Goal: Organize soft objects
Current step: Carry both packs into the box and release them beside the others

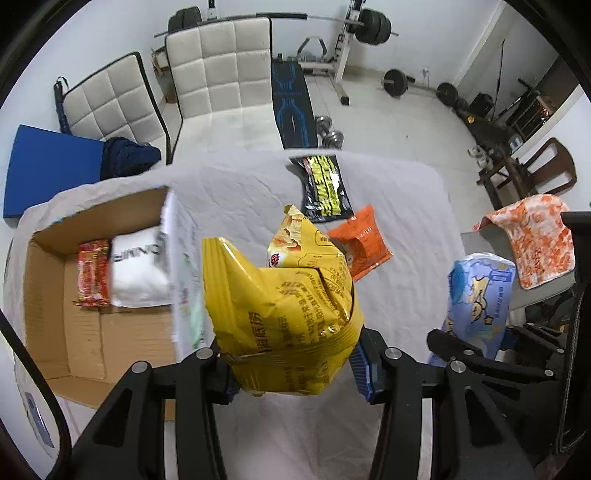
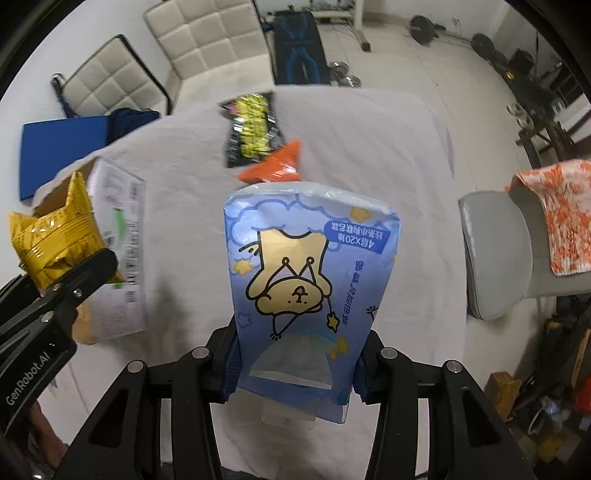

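My left gripper [image 1: 295, 373] is shut on a yellow snack bag [image 1: 284, 314] and holds it above the white-covered table [image 1: 236, 184], just right of an open cardboard box [image 1: 85, 332]. The box holds a red packet [image 1: 93, 273] and a white soft pack [image 1: 138, 271]. My right gripper [image 2: 295, 365] is shut on a blue tissue pack [image 2: 306, 273] with a cartoon dog, held above the table; it also shows in the left wrist view [image 1: 478, 299]. An orange packet [image 1: 360, 242] and a black-and-yellow packet [image 1: 325, 186] lie on the table beyond.
Two white padded chairs [image 1: 218, 70] stand behind the table. A grey chair [image 2: 495, 254] with an orange patterned towel [image 2: 565, 225] is at the right. Gym weights [image 1: 373, 26] and a bench [image 1: 293, 107] fill the floor behind.
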Motion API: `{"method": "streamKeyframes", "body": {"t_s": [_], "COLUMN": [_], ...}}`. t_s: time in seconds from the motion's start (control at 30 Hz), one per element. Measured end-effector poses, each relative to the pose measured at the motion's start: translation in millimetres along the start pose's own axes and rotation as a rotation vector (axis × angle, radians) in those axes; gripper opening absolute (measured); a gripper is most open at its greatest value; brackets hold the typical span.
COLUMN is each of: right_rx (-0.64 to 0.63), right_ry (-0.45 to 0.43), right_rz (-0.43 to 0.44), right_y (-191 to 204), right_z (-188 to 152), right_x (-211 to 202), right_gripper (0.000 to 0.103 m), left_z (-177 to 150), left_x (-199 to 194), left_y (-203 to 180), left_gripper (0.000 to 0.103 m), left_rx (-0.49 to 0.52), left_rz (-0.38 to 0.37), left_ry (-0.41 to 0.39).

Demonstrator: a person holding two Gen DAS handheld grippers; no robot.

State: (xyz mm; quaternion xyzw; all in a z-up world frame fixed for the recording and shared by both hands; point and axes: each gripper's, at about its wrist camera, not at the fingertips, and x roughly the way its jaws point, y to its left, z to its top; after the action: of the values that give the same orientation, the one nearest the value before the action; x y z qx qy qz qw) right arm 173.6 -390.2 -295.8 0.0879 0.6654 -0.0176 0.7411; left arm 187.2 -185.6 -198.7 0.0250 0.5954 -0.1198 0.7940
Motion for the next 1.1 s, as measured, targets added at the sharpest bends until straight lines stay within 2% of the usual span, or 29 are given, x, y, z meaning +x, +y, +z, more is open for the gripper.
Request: {"method": "streamKeyframes", "body": {"t_s": [0.23, 0.4, 0.57, 0.67, 0.83, 0.97, 1.1], "right_rx": [-0.042, -0.075, -0.107, -0.118, -0.118, -0.101, -0.077], "right_ry": [-0.027, -0.041, -0.029, -0.004, 0.054, 0.113, 0.147], "right_rz": [0.065, 0.108, 0.134, 0.144, 0.138, 0.127, 0.086], "right_y": [68.8, 135.3, 195.3, 229.0, 277.0, 298.6, 312.2], "right_z": [-7.2, -9.4, -7.0, -1.7, 8.1, 19.4, 27.5], "right_x": [-24.2, -33.8, -22.4, -4.2, 38.9, 81.1, 112.7], "right_gripper": [0.050, 0.050, 0.050, 0.050, 0.050, 0.050, 0.050], "left_z": [-8.9, -15.5, -20.4, -19.2, -11.3, -1.5, 8.9], "left_x": [-44.6, -73.7, -77.8, -70.7, -39.7, -2.0, 37.8], "left_y": [61.3, 132.6, 207.9, 250.9, 317.5, 355.0, 374.7], "left_gripper": [0.044, 0.044, 0.044, 0.044, 0.044, 0.044, 0.044], "left_rx": [-0.013, -0.029, -0.060, -0.083, -0.136, -0.159, -0.155], "left_rz": [0.005, 0.057, 0.115, 0.142, 0.147, 0.146, 0.159], "left_ry": [-0.053, -0.074, -0.055, -0.033, 0.035, 0.107, 0.171]}}
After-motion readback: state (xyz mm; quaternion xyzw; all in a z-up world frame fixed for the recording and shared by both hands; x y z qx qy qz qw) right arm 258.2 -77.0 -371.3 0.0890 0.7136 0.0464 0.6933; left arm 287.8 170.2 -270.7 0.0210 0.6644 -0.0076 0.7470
